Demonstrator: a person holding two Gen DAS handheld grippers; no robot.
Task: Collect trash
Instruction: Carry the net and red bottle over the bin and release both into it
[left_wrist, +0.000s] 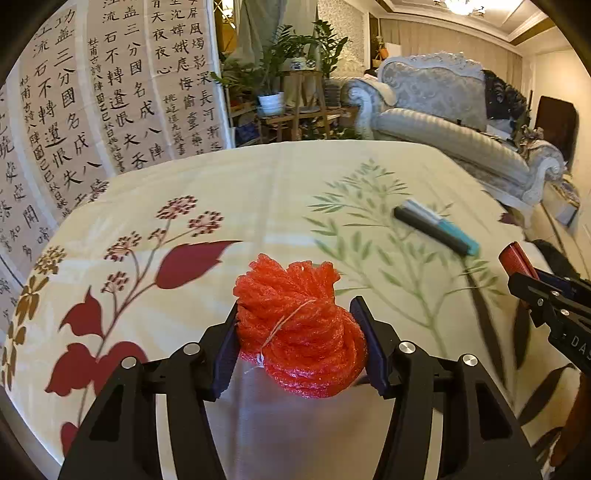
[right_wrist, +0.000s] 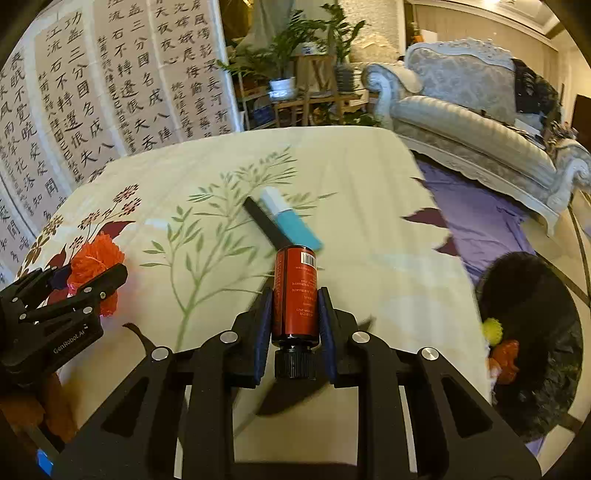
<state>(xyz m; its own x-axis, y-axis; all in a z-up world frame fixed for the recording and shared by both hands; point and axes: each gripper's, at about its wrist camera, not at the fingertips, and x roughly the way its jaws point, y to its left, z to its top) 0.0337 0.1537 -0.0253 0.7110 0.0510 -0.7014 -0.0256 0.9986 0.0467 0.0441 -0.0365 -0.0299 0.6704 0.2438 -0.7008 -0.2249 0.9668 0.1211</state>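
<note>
My left gripper (left_wrist: 295, 314) is shut on a crumpled orange foam net (left_wrist: 295, 317) and holds it above the floral tablecloth (left_wrist: 221, 192). It also shows in the right wrist view (right_wrist: 92, 273), at the left, with the orange net (right_wrist: 94, 258). My right gripper (right_wrist: 295, 295) is shut on a red bottle (right_wrist: 296, 291) with a black cap toward the camera. The red bottle (left_wrist: 515, 258) and right gripper show at the right edge of the left wrist view. A teal, white and black box (right_wrist: 284, 221) (left_wrist: 436, 227) lies on the cloth beyond the bottle.
A black trash bag (right_wrist: 532, 332) stands on the floor right of the table, with yellow and orange bits (right_wrist: 496, 343) inside. A sofa (left_wrist: 461, 122) stands at the far right. Calligraphy sheets (left_wrist: 92, 110) and potted plants (left_wrist: 288, 74) stand behind the table.
</note>
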